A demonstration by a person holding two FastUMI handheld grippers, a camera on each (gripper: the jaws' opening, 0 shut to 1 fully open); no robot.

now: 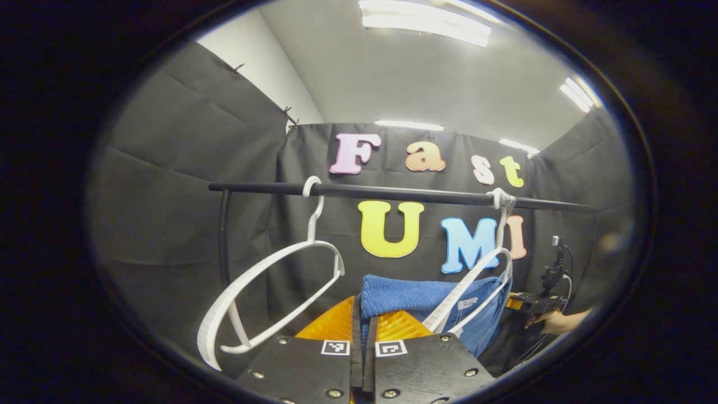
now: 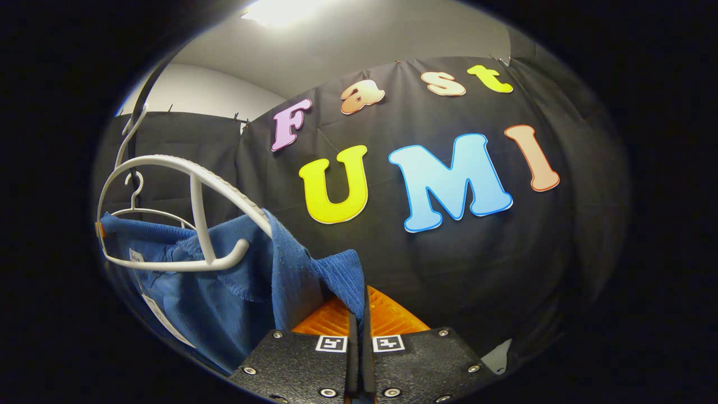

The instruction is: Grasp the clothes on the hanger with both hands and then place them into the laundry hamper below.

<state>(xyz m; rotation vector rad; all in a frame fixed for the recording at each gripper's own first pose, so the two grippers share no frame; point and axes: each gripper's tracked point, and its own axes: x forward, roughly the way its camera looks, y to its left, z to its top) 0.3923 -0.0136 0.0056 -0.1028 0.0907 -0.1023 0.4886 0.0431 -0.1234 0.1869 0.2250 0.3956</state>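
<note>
My left gripper [image 1: 363, 328] is pinched on a fold of the blue garment [image 1: 415, 300] at the bottom centre of the left gripper view, its orange fingers pressed together on the cloth. My right gripper [image 2: 359, 314] likewise clamps the garment's edge at the bottom centre of its view. The garment drapes over a white hanger [image 2: 190, 210] at lower left there. A bare white hanger [image 1: 269, 292] hangs from the black rail [image 1: 392, 194] at left of the left view.

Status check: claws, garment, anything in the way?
Left claw shut on blue garment. Right claw shut on its other edge. Garment still draped over white hanger. Empty hanger close by on rail.
</note>
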